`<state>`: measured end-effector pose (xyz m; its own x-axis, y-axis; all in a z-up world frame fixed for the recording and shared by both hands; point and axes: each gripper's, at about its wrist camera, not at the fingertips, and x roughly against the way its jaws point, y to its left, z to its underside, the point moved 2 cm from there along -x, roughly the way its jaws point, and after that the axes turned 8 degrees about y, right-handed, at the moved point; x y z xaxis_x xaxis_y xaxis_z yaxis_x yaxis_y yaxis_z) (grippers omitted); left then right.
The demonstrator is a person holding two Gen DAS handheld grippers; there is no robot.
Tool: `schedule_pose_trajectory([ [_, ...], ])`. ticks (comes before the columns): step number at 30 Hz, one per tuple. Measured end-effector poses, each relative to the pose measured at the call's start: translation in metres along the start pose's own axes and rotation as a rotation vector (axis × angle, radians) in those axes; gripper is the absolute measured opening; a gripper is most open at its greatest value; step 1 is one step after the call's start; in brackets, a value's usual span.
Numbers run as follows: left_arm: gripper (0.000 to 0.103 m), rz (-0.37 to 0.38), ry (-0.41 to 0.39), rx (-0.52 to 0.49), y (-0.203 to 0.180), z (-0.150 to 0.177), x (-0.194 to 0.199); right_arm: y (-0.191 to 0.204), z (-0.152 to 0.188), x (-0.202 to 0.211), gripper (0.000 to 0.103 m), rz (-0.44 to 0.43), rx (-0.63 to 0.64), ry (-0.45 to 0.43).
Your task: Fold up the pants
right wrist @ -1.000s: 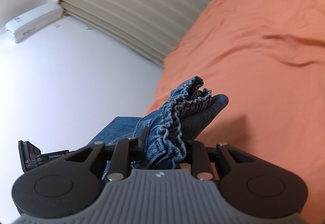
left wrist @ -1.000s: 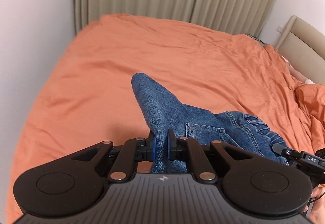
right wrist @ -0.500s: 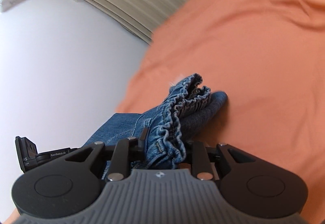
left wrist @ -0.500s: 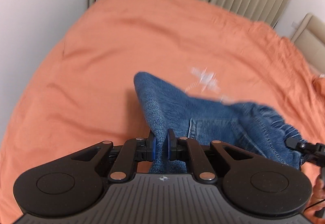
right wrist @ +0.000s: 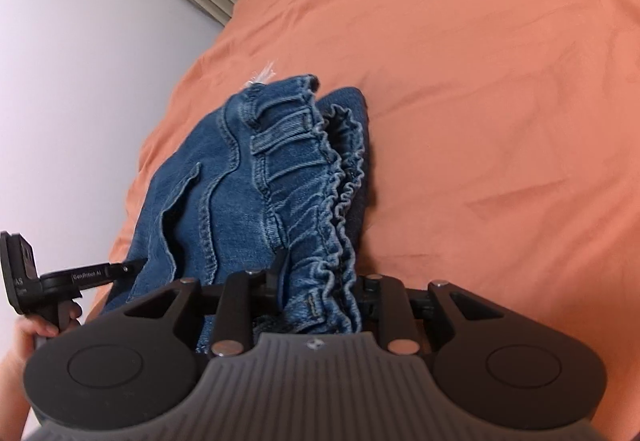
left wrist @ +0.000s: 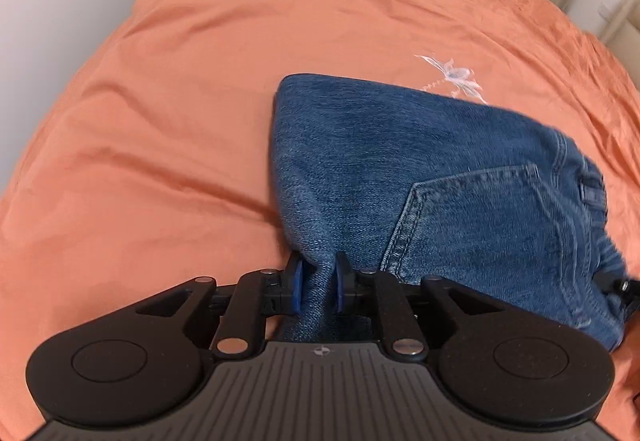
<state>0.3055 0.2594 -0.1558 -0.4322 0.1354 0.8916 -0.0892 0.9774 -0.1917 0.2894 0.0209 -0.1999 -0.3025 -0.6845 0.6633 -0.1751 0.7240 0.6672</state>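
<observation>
Right wrist: right gripper (right wrist: 320, 293) clamps jeans (right wrist: 256, 193) waistband; left gripper (right wrist: 24, 277) reads "GenRobot.AI", jaws opening around denim.

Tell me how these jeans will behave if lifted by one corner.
The jeans would likely flop: they already bunch between the left gripper pads. The gathered waistband looks bulky, so that end probably hangs heavier. The coarse denim should not slip easily.

Only readable text, right wrist view, lower left of frame: "GenRobot.AI" in small white print on the left claw's (right wrist: 132, 265) black arm. Partial "AS" on its camera block (right wrist: 18, 273). Nothing legible elsewhere.
</observation>
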Motion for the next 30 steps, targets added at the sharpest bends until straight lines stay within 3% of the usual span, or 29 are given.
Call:
schedule_pose_trajectory([
  [4,0.041,-0.034,-0.026,0.029,0.004,0.000,0.020,-0.001,-0.004,0.002,0.025,0.010,-0.016,0.008],
  [6,0.041,-0.074,-0.039,0.005,0.004,0.004,0.036,0.004,-0.004,0.006,0.039,0.026,0.007,0.004],
  [8,0.041,-0.074,-0.041,-0.029,0.002,0.012,0.054,0.009,-0.003,0.012,0.046,0.058,0.046,-0.020],
  [11,0.041,-0.051,-0.030,-0.074,-0.003,0.023,0.077,0.019,0.001,0.030,0.048,0.145,0.131,-0.085],
  [14,0.041,-0.052,0.022,-0.107,-0.007,0.036,0.087,0.031,0.008,0.047,0.046,0.215,0.220,-0.167],
  [17,0.040,-0.093,0.077,-0.158,-0.013,0.052,0.086,0.052,0.020,0.063,0.031,0.237,0.370,-0.232],
  [19,0.040,-0.129,0.100,-0.170,-0.010,0.063,0.081,0.072,0.028,0.063,0.031,0.252,0.488,-0.251],
  [23,0.039,-0.101,0.124,-0.103,0.006,0.075,0.072,0.091,0.043,0.047,0.030,0.258,0.625,-0.209],
  [27,0.036,-0.110,0.170,-0.058,0.015,0.079,0.056,0.081,0.053,0.019,0.025,0.285,0.625,-0.094],
  [30,0.036,-0.121,0.167,-0.050,0.013,0.078,0.056,0.077,0.056,0.005,0.025,0.310,0.636,-0.074],
])
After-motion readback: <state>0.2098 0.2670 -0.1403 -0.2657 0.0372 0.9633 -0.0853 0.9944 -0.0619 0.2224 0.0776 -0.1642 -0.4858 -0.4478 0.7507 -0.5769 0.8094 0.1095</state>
